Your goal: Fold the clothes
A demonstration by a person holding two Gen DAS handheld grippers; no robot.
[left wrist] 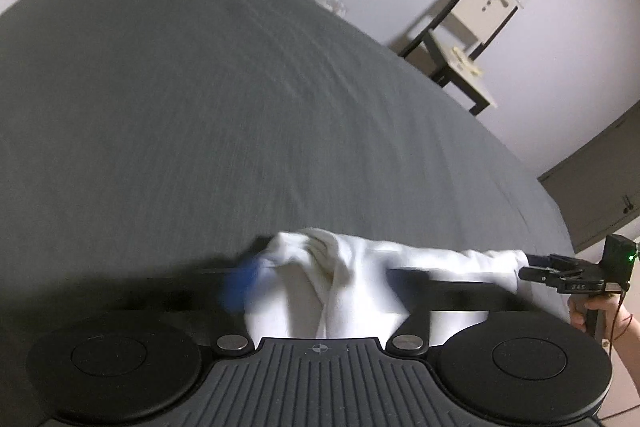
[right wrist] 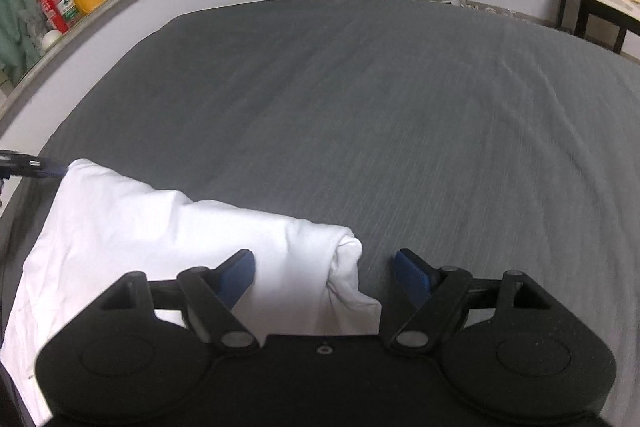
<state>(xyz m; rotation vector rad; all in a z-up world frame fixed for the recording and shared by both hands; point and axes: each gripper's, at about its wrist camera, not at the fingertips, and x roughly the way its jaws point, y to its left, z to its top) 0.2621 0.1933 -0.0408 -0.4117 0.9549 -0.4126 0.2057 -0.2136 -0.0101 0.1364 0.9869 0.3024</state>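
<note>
Lying near the front edge of the wide dark grey bedspread (right wrist: pixel 360 99): a crumpled white cotton garment (right wrist: pixel 168 247), stretched sideways. Right gripper (right wrist: pixel 326 273) with blue-padded jaws spread wide, straddling the garment's rolled end – not pinching it. Left gripper (left wrist: pixel 320 275) blurred behind the bunched cloth – cannot tell its jaw state. Beyond the bedspread's far corner, a black-framed chair (left wrist: pixel 464 39).

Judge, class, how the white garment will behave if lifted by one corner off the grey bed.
The white garment probably flops: it already sags and bunches between the grippers. It looks thin, so likely light. On the grey bedsheet it should drag rather than slide freely.
</note>
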